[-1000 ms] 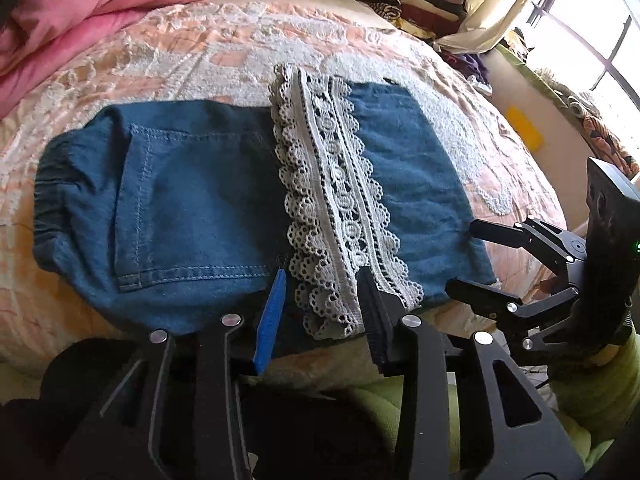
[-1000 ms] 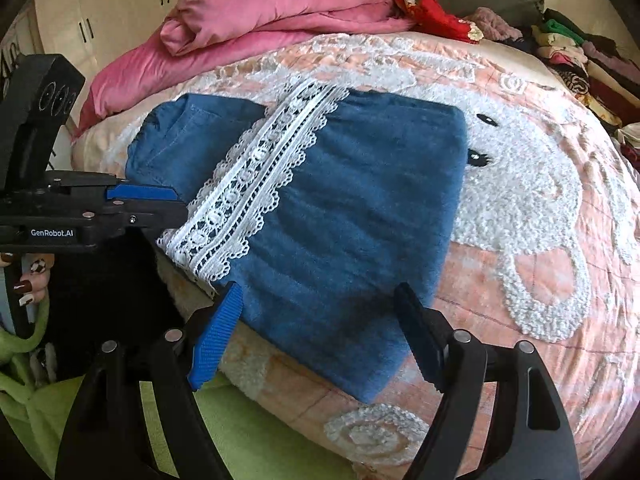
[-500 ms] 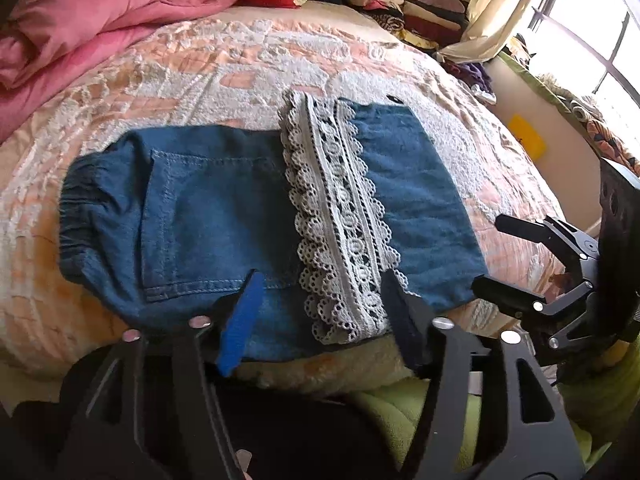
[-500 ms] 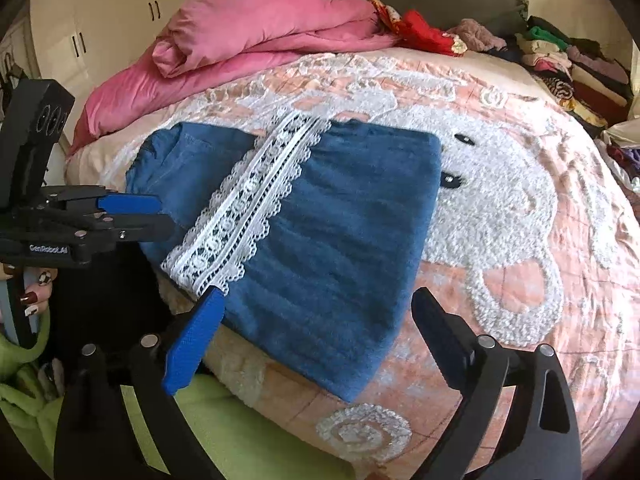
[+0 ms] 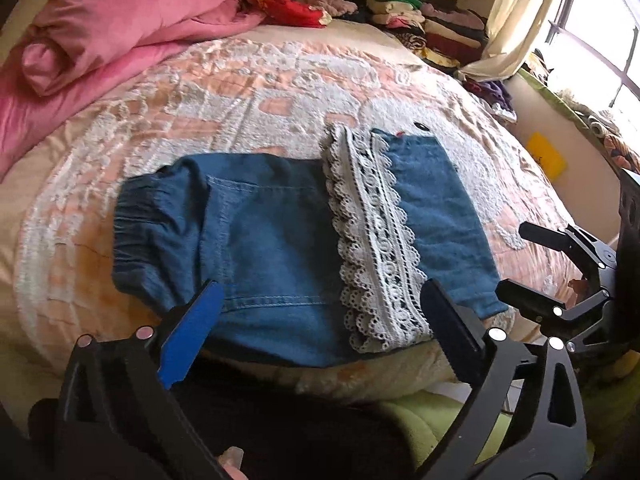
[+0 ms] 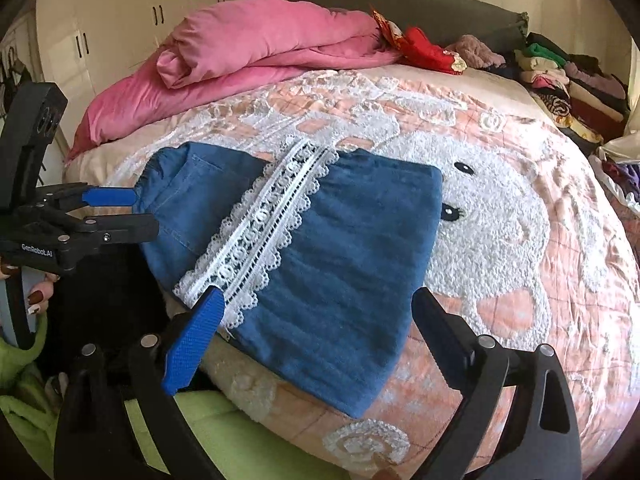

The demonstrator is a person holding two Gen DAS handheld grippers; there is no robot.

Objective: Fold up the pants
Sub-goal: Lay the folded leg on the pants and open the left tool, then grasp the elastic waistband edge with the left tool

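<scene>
Folded blue denim pants (image 5: 276, 248) with a white lace trim band (image 5: 376, 248) lie flat near the front edge of the bed; they also show in the right wrist view (image 6: 340, 264). My left gripper (image 5: 320, 320) is open and empty, held back just above the pants' near edge; it also shows at the left of the right wrist view (image 6: 120, 216). My right gripper (image 6: 320, 328) is open and empty over the near right part of the pants; it shows at the right of the left wrist view (image 5: 532, 264).
The pants rest on a peach bedspread (image 6: 520, 208) with a white fuzzy cartoon face. A pink duvet (image 6: 248, 56) is bunched at the head of the bed. Stacked clothes (image 6: 568, 76) sit at the far right. Green fabric (image 6: 224, 432) lies below the bed's edge.
Both grippers have pulled back and up from the pants, and their jaws have opened wider. The pants have stayed in place.
</scene>
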